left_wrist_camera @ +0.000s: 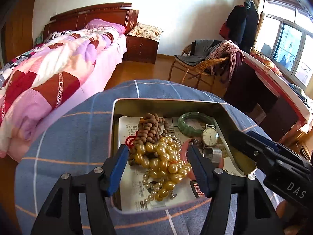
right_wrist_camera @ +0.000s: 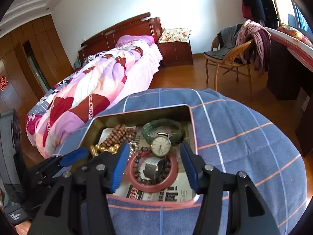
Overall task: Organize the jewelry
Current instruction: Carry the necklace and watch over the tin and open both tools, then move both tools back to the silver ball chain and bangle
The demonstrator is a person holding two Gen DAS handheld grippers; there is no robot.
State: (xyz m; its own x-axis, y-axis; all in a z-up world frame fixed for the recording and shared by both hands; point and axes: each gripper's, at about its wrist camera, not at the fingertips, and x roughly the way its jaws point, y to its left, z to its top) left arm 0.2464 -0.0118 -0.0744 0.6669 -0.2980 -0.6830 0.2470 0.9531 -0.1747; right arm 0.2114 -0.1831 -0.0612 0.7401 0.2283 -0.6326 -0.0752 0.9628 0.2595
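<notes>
Jewelry lies heaped in an open metal tin (left_wrist_camera: 125, 107) on a blue checked cloth (left_wrist_camera: 78, 121). Left tool (left_wrist_camera: 156, 154) is spread, its pads either side of the yellow bead strand (left_wrist_camera: 166, 160) (no contact visible). Right tool (right_wrist_camera: 154, 156) is likewise spread, poised above the red bangle (right_wrist_camera: 152, 189), wristwatch (right_wrist_camera: 161, 145) and dark bead bracelet (right_wrist_camera: 137, 166). Green bangle (right_wrist_camera: 162, 123) and brown beads (right_wrist_camera: 119, 135) sit at the tin's far end.
</notes>
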